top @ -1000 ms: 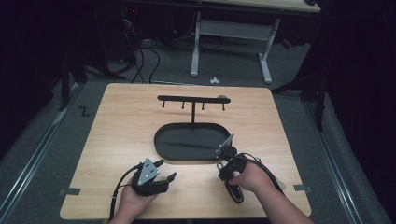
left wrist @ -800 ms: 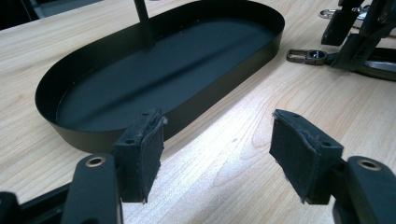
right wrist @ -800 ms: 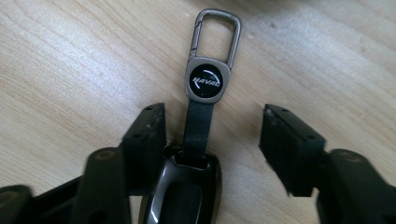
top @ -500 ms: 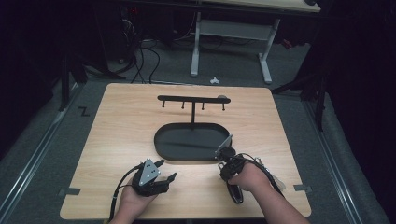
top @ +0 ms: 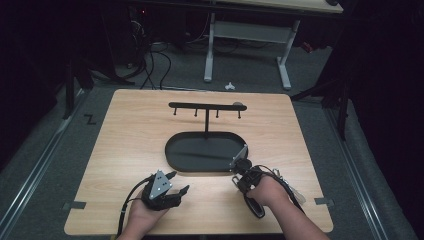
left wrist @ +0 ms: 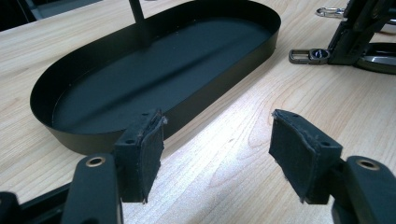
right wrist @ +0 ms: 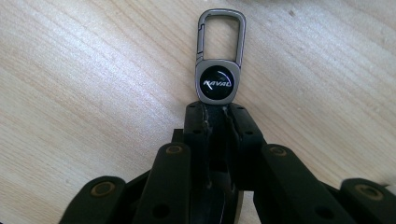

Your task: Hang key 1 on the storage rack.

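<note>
In the high view, the right gripper (top: 239, 166) is resting low on the table (top: 125, 150), just beside the near right end of the tray (top: 172, 150), with the keyring at its tip too small to make out there; the hanger bar (top: 205, 106) is standing on a post rising out of the tray, beyond the gripper and to its left, so any lift toward a hook is running away from the person and up. The left gripper (top: 176, 182) is lying idle near the front edge, farther from the keyring than the right one. In the left gripper view, its jaws are standing wide apart with nothing between them, and the keyring (left wrist: 310, 56) is lying flat to the far right, gripped at one end by the right gripper (left wrist: 343, 44). In the right gripper view, the keyring (right wrist: 219, 65) is pointing straight away from the jaws, clasp loop outermost, its long axis in line with the gripper, its near end pinched between the pads. Against the earlier frame, the right jaws have just been closing onto the keyring; both hands are lying where they lay.
</note>
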The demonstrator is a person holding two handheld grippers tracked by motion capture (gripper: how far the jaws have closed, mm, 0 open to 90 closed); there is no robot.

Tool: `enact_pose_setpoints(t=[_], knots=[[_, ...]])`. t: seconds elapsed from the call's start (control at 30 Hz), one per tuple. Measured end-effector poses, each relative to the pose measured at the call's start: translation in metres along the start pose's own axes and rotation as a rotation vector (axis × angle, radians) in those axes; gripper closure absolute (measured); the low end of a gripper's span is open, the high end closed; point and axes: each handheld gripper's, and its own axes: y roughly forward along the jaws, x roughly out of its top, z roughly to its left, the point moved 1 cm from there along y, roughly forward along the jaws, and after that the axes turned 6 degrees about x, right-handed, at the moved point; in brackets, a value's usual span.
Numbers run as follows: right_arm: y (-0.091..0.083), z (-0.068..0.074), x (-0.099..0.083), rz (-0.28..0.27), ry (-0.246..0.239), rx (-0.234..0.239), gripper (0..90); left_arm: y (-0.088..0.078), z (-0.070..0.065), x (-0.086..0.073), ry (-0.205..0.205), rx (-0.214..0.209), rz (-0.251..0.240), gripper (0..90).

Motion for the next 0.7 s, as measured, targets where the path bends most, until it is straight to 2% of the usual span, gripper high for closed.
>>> enact_pose_setpoints(t=[0.07, 0.27, 0.43, 0.63, 0.7], knots=[[0.0, 0.002, 0.0, -0.013, -0.032, -0.022, 80.7, 0.0, 0.0, 0.0, 0.0, 0.001, 0.002, 35.2], [-0.002, 0.004, -0.001, -0.019, -0.04, -0.027, 80.7, 0.0, 0.001, 0.0, 0.0, 0.002, 0.001, 35.2], [-0.015, 0.004, -0.005, -0.028, -0.052, -0.035, 80.6, 0.0, 0.0, 0.0, 0.001, 0.001, 0.001, 35.6], [-0.032, 0.001, -0.011, -0.068, -0.055, -0.042, 80.7, 0.001, 0.0, 0.0, 0.002, 0.001, 0.003, 36.2], [-0.037, 0.002, -0.013, -0.07, -0.041, -0.041, 80.7, 0.001, 0.0, 0.0, 0.001, 0.0, 0.003, 36.3]])
